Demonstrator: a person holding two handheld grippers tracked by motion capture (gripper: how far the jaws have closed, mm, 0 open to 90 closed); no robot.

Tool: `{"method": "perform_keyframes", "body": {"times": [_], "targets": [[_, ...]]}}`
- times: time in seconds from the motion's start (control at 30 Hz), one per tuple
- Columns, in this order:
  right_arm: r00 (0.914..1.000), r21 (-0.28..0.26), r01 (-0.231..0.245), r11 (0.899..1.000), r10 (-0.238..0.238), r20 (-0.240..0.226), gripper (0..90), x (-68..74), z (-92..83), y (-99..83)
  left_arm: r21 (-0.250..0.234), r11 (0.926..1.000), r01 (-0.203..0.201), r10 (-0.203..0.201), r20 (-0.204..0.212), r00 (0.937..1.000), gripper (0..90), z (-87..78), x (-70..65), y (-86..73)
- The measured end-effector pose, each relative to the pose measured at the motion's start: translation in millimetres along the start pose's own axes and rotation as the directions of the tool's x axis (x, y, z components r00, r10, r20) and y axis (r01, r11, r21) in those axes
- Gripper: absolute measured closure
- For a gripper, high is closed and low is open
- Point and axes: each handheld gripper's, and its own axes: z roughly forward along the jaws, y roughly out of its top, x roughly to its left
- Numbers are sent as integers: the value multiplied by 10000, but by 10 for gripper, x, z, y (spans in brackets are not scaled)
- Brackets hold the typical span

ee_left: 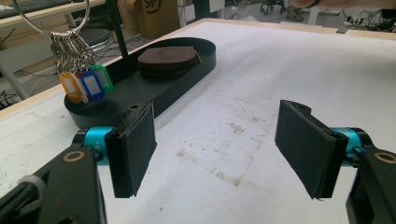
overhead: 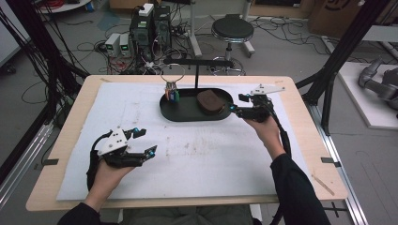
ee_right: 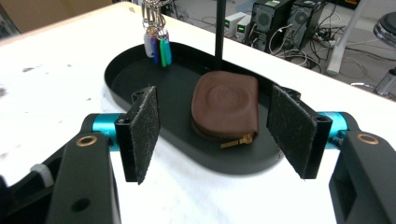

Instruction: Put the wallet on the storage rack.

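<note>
A black oval tray sits at the far middle of the white mat. A brown zip pouch lies flat in its right half. A key ring with coloured tags hangs over its left end. My right gripper hovers at the tray's right end, open, with nothing between the pads. In the right gripper view the pouch lies beyond the open right gripper. My left gripper rests low over the mat at the near left, open and holding nothing. Its own view shows the left gripper wide apart, with the tray farther off.
A thin black post with a crossbar rises from the tray's back. The stained white mat covers most of the wooden table. A stool and computer cases stand on the floor behind the table.
</note>
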Motion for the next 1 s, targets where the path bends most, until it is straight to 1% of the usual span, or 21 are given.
{"method": "perform_keyframes", "body": {"times": [0.1,0.23,0.4,0.5,0.6,0.67,0.73,0.87,1.0], "targets": [[9999,-169,-151,9997,152,53,355,-16,-176,-127,78,10000,-25,25,-55,10000,289,17,21,-4],[9996,-408,-282,9988,284,37,347,-13,-386,-288,141,9999,79,-76,-167,9998,289,32,58,-21],[9993,-526,-374,9979,373,-37,319,-12,-585,-477,256,9995,172,-162,-386,9991,286,48,96,-47],[9989,-630,-473,9969,474,0,290,-36,-673,-599,282,9993,241,-227,-489,9985,282,46,107,-59],[9972,-788,-726,9942,737,103,266,-79,-725,-715,322,9992,254,-233,-637,9977,271,36,115,-69],[9958,-705,-893,9935,906,141,260,-104,-752,-784,332,9991,258,-235,-689,9973,270,17,124,-79],[9952,-688,-949,9931,963,173,253,-128,-769,-826,354,9991,251,-222,-816,9964,267,-12,138,-96],[9949,-665,-971,9930,986,194,243,-153,-768,-854,287,9986,439,-406,-1073,9934,266,-78,187,-138],[9949,-540,-964,9939,978,236,227,-159,-735,-861,182,9975,689,-658,-1359,9885,259,-132,240,-180]]}}
